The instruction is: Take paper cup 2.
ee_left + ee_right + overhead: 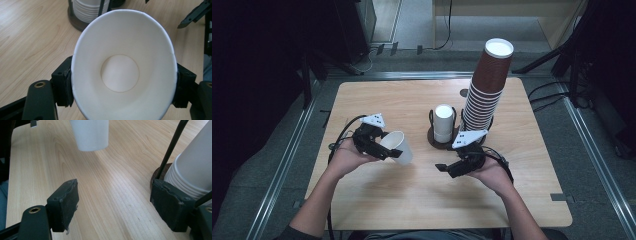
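Bare pale wooden tabletop (377, 200) near the person, tall brown paper-cup stack (486, 85) and short white cup stack (443, 122) blocking the far middle

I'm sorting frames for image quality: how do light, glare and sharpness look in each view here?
High view: wooden table evenly lit, surroundings nearly black, soft shadow under the white paper cup in the left gripper. Left gripper view: the cup's inside is bright but not blown out, its rim sharp. Right gripper view: the right gripper sharp, slight sheen on the wood, the stacked white cups soft.

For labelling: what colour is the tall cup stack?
Brown, white base on top; high view.
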{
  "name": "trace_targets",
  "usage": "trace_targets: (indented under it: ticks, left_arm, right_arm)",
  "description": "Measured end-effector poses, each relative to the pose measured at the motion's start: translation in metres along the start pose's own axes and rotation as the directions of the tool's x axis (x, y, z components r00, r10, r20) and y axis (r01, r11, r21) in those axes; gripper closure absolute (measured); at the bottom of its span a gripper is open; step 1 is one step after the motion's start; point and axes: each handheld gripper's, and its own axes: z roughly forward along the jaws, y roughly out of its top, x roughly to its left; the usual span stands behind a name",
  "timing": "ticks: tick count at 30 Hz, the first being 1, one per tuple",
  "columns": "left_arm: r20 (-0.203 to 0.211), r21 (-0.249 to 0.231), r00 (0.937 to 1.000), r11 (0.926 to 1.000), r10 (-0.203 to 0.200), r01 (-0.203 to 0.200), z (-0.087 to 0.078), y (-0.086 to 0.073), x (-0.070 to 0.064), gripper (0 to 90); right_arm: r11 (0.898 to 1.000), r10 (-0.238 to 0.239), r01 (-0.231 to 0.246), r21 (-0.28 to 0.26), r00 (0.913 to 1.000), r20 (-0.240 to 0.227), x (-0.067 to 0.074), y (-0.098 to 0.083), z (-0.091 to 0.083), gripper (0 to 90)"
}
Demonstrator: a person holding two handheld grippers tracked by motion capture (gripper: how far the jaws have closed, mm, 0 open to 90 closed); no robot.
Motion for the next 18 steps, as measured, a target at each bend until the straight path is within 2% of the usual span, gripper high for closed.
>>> trace_targets:
  ticks: [8, 9, 14, 18]
  left_arm:
    - [-0.03, -0.006, 0.9991, 0.9995, -0.03, 0.03, -0.009, -0.008, 0.01, 24.3]
    - [-0.037, -0.006, 0.9984, 0.9991, -0.043, 0.043, -0.011, -0.01, 0.012, 24.2]
    - [-0.065, 0.001, 0.9967, 0.9988, -0.048, 0.048, -0.014, -0.014, 0.018, 24.0]
    - [-0.069, -0.004, 0.996, 0.9984, -0.057, 0.057, -0.016, -0.018, 0.026, 24.1]
  right_arm:
    - [1.0, 0.007, -0.006, 0.014, 0.9999, -0.01, -0.001, 0.001, 0.003, 23.3]
    - [1.0, 0.003, -0.003, 0.02, 0.9999, -0.015, -0.002, 0.001, 0.004, 23.3]
    - [0.999, 0.005, -0.004, 0.05, 0.9999, -0.016, -0.003, -0.002, 0.007, 23.9]
    - [0.999, 0.005, -0.005, 0.045, 0.9998, -0.018, -0.004, -0.003, 0.008, 24.0]
